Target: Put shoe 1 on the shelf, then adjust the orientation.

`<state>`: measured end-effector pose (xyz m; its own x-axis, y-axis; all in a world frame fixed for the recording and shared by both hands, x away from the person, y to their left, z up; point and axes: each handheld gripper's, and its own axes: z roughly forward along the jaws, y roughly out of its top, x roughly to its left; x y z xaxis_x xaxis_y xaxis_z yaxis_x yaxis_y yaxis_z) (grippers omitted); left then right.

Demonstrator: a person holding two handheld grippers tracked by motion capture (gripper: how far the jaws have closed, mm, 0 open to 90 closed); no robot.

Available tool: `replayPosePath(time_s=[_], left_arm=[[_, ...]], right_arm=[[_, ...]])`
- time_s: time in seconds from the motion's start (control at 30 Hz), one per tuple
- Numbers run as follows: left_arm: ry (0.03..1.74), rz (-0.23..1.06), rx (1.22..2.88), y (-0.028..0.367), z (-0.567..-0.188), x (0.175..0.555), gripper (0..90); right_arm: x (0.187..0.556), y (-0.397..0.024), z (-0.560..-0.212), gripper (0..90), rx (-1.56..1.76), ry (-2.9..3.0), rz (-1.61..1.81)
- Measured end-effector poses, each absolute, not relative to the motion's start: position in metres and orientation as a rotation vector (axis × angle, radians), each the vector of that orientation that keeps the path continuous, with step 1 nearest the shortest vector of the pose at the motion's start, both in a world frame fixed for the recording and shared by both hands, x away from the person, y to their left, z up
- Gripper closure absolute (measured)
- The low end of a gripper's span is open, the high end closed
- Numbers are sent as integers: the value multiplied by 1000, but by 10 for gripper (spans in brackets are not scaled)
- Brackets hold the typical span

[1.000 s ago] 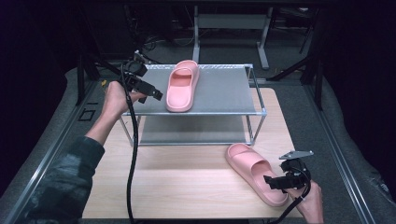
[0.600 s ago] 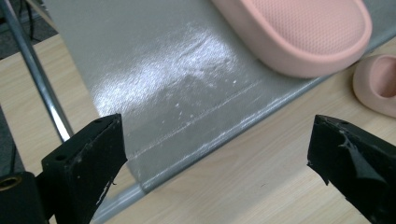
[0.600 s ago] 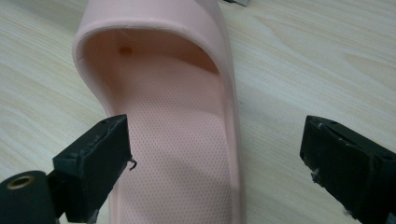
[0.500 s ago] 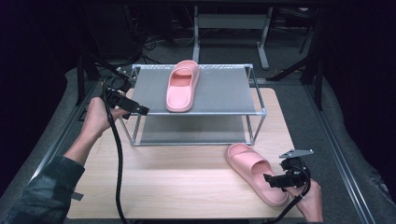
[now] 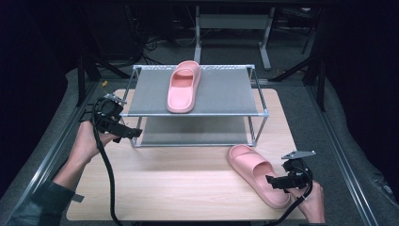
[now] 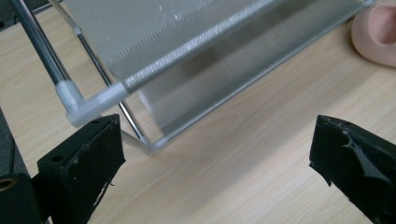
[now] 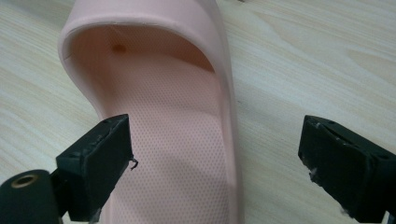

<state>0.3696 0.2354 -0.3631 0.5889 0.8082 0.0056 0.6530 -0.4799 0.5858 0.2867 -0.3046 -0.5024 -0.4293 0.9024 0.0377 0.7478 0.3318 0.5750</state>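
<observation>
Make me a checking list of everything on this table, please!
Surface: pale wooden table, no spills seen.
Job's things: one pink slipper on the top shelf of the metal rack; second pink slipper on the table.
Clutter: nothing seen.
Grippers: left gripper open, at the rack's front left corner; right gripper open over the second slipper's heel end.
Cables: black cable trails across the table.
Surroundings: dark room, metal frames behind.

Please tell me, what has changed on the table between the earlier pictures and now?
The left hand-held gripper drew back from the slipper on the rack, moving down and toward the person to the rack's front-left corner. Its jaws stand open and hold nothing. The right hand-held gripper stayed open at the heel of the slipper on the table. Both slippers and the rack kept their places.
</observation>
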Motion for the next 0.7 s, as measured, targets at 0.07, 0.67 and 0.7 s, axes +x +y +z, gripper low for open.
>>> replayPosePath(time_s=[0.07, 0.67, 0.7], left_arm=[[1161, 377, 2283, 236, -365, 367, 27], [1215, 404, 2279, 264, -428, 332, 2], [1220, 399, 2276, 266, -432, 331, 3]], right_arm=[[287, -305, -503, 93, 1479, 2315, 765], [291, -302, -503, 96, 1476, 2322, 753], [291, -302, -503, 96, 1478, 2321, 753]])
